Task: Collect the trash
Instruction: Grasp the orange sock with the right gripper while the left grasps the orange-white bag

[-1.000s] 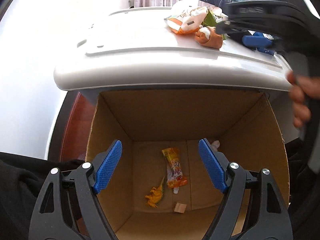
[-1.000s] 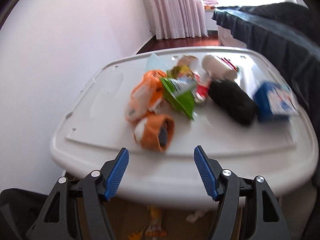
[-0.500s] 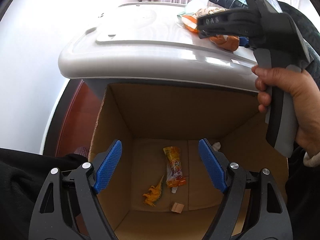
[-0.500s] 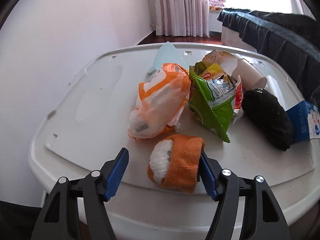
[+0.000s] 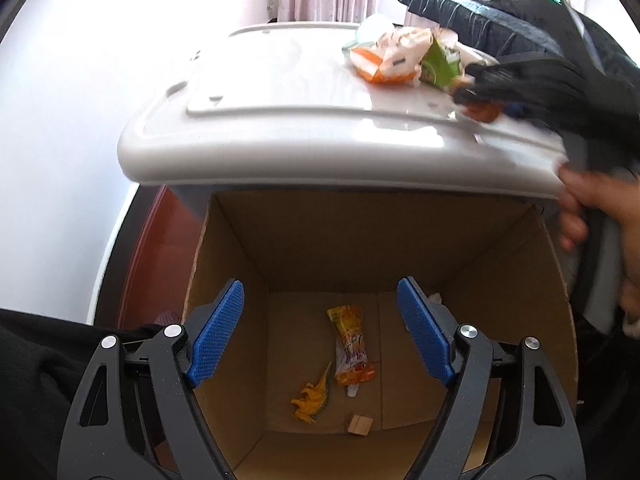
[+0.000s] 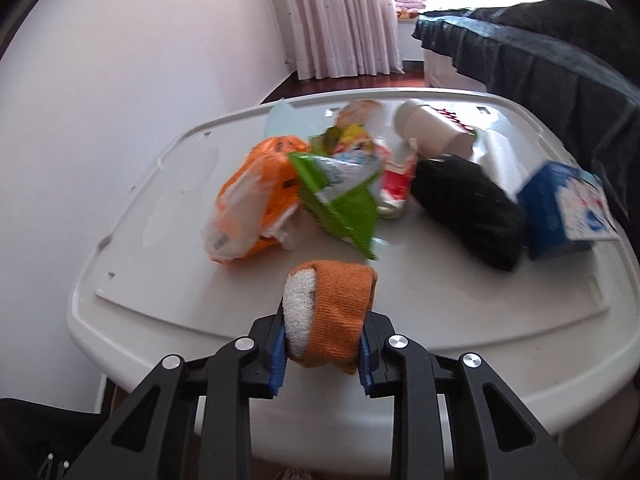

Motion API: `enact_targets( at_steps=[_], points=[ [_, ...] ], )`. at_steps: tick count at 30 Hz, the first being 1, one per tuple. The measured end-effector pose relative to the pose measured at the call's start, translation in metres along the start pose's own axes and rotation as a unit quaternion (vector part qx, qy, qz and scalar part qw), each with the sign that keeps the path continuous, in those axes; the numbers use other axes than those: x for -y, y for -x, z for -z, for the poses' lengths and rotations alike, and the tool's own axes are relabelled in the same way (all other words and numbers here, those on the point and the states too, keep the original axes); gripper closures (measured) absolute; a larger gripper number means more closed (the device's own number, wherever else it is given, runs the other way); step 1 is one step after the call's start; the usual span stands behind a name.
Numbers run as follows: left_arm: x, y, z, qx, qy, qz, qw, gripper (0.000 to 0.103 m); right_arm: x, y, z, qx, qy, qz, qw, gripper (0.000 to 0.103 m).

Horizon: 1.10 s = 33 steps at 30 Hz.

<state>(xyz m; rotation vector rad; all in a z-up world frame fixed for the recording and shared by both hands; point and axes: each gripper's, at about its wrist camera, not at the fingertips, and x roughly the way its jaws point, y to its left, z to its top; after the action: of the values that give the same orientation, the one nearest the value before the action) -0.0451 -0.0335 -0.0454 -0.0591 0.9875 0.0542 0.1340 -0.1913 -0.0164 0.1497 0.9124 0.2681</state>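
My right gripper (image 6: 322, 354) is shut on a rolled orange and white sock (image 6: 330, 312) at the near edge of the white table (image 6: 168, 208); it also shows blurred in the left wrist view (image 5: 486, 98). Behind the sock lie an orange wrapper (image 6: 256, 196), a green snack bag (image 6: 344, 204), a paper cup (image 6: 432, 130), a black sock (image 6: 472, 208) and a blue carton (image 6: 564, 208). My left gripper (image 5: 320, 334) is open and empty over a cardboard box (image 5: 224, 264), which holds a yellow sachet (image 5: 352, 350), a toy dinosaur (image 5: 314, 396) and a small wooden block (image 5: 360, 424).
The box stands on the floor under the table's front edge. A white wall (image 6: 100, 100) is on the left. A dark-covered bed (image 6: 540, 56) is behind the table on the right, with curtains (image 6: 340, 16) at the back.
My right gripper has closed on the orange sock, which was between its open fingers half a second ago. The left gripper stays open over the box.
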Motion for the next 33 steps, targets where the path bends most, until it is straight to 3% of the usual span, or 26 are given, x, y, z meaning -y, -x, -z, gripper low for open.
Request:
enact_targets(
  at_steps=[5,10,16,25,29,31,33],
  points=[
    [0.010,0.011,-0.039,0.036,-0.009,0.024,0.9990,0.026,0.027,0.058,0.022,0.020,-0.025,-0.018,0.999,0.075],
    [0.044,-0.010,-0.104,0.056,-0.057,0.051,0.9955,0.020,0.054,0.069,0.039,0.022,-0.068,-0.026,0.997,0.075],
    [0.077,-0.062,-0.148,0.042,-0.129,0.024,0.9905,0.020,0.074,0.075,0.041,0.031,-0.101,-0.039,0.994,0.075],
    [0.077,-0.110,-0.182,0.020,-0.136,-0.007,0.9904,0.020,0.079,0.081,0.037,0.038,-0.116,-0.055,0.991,0.074],
    [0.082,-0.124,-0.197,0.023,-0.139,-0.005,0.9900,0.021,0.079,0.076,0.036,0.032,-0.119,-0.057,0.991,0.074],
    [0.081,-0.134,-0.203,0.015,-0.130,0.011,0.9914,0.063,0.078,0.075,0.036,0.031,-0.120,-0.056,0.991,0.074],
    [0.076,-0.134,-0.207,0.018,-0.113,0.005,0.9934,0.075,0.077,0.073,0.036,0.030,-0.119,-0.054,0.991,0.074]
  ],
)
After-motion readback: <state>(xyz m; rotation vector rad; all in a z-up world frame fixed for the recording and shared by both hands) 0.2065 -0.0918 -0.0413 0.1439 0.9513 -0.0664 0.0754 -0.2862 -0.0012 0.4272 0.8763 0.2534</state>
